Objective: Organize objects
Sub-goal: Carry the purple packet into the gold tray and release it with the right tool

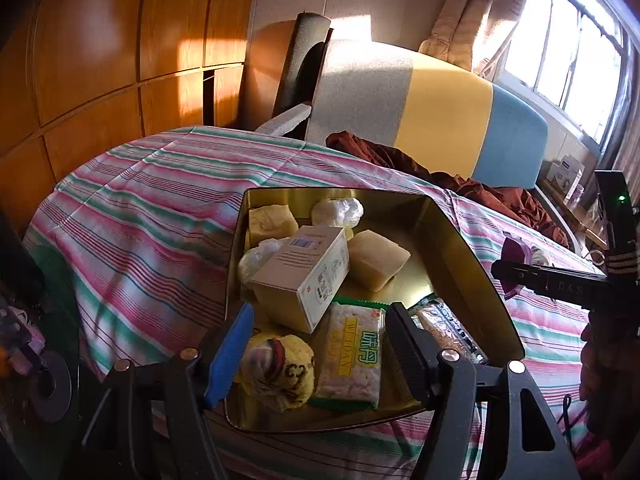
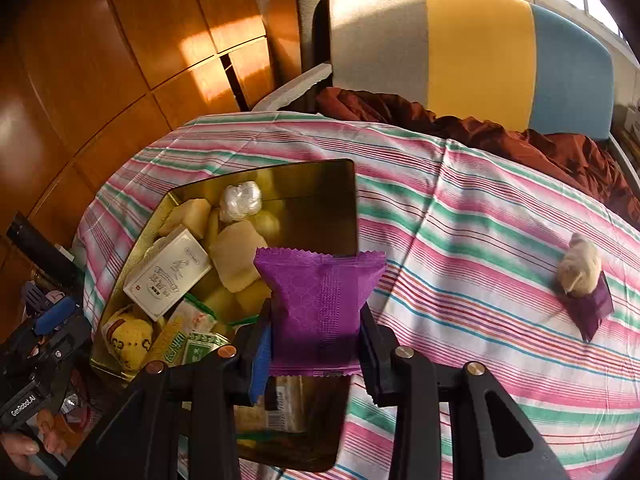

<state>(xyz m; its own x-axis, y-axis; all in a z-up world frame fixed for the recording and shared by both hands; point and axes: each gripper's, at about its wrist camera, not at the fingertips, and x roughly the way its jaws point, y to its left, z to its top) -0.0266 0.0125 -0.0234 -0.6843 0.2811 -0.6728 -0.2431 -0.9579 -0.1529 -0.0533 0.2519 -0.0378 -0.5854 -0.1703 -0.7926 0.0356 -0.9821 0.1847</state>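
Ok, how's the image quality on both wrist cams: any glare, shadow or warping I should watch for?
Left wrist view: strong window glare at upper right, low sun on the wardrobe, tin interior mirror-bright. Right wrist view: the purple packet in the right claw hides and shades the tin's near end. Both views: fisheye bends the bed's stripes and darkens the corners; focus is sharp.

Lower half of the left wrist view: the left gripper, black angular arms with round copper and silver pivot screws, a bright blue pad on one finger, a ribbed black pad on the other. Far right edge, the right gripper is a black bar with pale letters and a small green light. In the right wrist view, lower left, white "GenRobot.AI" lettering on a black body.
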